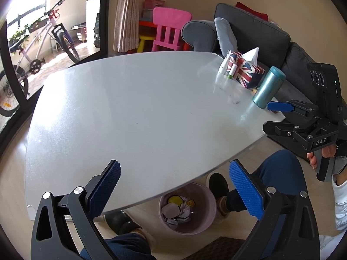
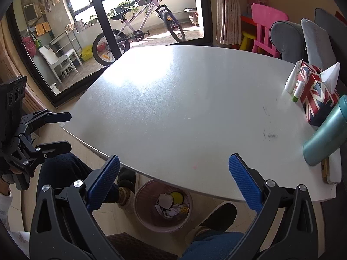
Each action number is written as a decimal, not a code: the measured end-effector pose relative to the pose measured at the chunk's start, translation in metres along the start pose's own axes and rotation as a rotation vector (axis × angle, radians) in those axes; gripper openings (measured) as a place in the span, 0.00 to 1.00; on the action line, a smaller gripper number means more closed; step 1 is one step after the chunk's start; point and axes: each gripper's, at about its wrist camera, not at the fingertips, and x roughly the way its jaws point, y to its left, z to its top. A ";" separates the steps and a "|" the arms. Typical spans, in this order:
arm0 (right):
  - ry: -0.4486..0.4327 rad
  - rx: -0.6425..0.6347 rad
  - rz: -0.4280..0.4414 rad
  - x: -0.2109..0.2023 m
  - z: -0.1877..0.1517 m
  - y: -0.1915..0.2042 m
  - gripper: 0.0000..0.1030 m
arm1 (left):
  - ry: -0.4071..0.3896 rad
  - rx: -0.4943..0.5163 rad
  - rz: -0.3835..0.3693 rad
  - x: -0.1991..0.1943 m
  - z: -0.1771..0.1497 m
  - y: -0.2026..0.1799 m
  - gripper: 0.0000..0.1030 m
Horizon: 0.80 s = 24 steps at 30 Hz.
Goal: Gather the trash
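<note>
Both my left gripper (image 1: 174, 186) and right gripper (image 2: 173, 183) hang wide open and empty above the table (image 1: 130, 112), while the trash (image 1: 176, 211), seemingly light crumpled paper best pinched by its folds, lies in the bin (image 1: 206, 221) underneath.

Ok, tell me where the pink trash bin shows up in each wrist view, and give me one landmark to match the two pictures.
Left wrist view: the pink trash bin sits low and centre, on the floor under the near edge of the table, between the open fingers.
Right wrist view: the bin is again low and centre, under the table's near edge.
Shared landmark: the Union Jack tissue box, at the table's right side in both.
</note>
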 end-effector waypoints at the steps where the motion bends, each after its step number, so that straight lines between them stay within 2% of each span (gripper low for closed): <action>1: 0.000 0.001 -0.006 0.003 0.005 -0.002 0.96 | -0.004 -0.001 0.004 0.001 0.004 0.003 0.94; 13: 0.004 -0.043 -0.030 0.020 0.051 -0.009 0.96 | -0.011 -0.013 0.064 0.015 0.039 0.034 0.94; 17: -0.005 -0.056 -0.032 0.021 0.060 -0.010 0.96 | -0.017 -0.023 0.067 0.017 0.048 0.042 0.94; 20: -0.011 -0.054 -0.027 0.021 0.064 -0.010 0.96 | -0.027 -0.031 0.041 0.016 0.054 0.045 0.94; 24: -0.010 -0.053 -0.025 0.023 0.065 -0.012 0.96 | -0.028 -0.022 0.055 0.017 0.058 0.044 0.94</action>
